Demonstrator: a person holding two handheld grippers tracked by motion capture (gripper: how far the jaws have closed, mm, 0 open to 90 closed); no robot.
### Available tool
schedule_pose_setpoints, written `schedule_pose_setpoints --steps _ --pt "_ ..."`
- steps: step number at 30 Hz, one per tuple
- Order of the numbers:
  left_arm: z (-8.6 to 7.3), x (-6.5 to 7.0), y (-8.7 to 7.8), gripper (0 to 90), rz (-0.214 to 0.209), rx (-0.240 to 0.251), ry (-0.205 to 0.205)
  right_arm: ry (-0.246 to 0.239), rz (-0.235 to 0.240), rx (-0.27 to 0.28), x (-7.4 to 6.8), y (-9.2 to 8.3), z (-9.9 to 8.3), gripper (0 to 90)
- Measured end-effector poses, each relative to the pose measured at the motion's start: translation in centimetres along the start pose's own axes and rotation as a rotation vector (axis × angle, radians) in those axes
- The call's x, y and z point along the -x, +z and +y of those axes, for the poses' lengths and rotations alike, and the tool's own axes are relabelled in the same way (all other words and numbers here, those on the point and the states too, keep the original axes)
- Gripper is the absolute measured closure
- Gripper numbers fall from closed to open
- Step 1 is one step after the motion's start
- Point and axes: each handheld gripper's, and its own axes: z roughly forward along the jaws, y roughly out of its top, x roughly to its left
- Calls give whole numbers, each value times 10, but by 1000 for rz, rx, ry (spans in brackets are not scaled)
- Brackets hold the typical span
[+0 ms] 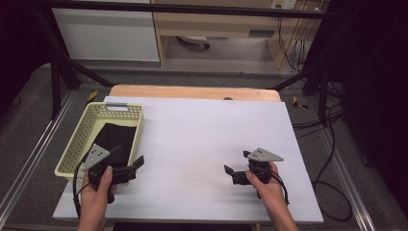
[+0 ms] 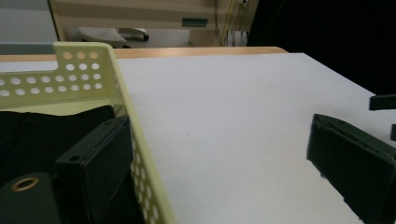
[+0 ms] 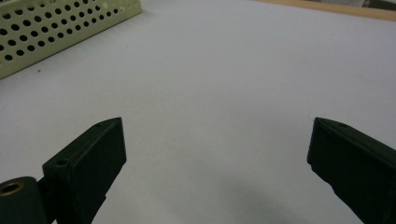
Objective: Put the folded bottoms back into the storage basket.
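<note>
White matte tabletop (image 1: pixel 202 144), smooth. Pale yellow perforated plastic basket (image 1: pixel 77 139) at left edge holds soft black folded cloth (image 1: pixel 115 139). Left gripper (image 1: pixel 131 169) jaws spread, straddling the basket's near right wall. Right gripper (image 1: pixel 235 171) jaws spread over bare table, near right.

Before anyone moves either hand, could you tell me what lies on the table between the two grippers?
Nothing: the high view shows bare white table between the left gripper and the right gripper. The yellow basket sits left of both.
</note>
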Motion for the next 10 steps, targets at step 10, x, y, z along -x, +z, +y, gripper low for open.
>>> schedule_pose_setpoints --steps 10 --pt "-16 60 26 52 -105 -97 126 -4 10 -47 -1 -4 -9 47"
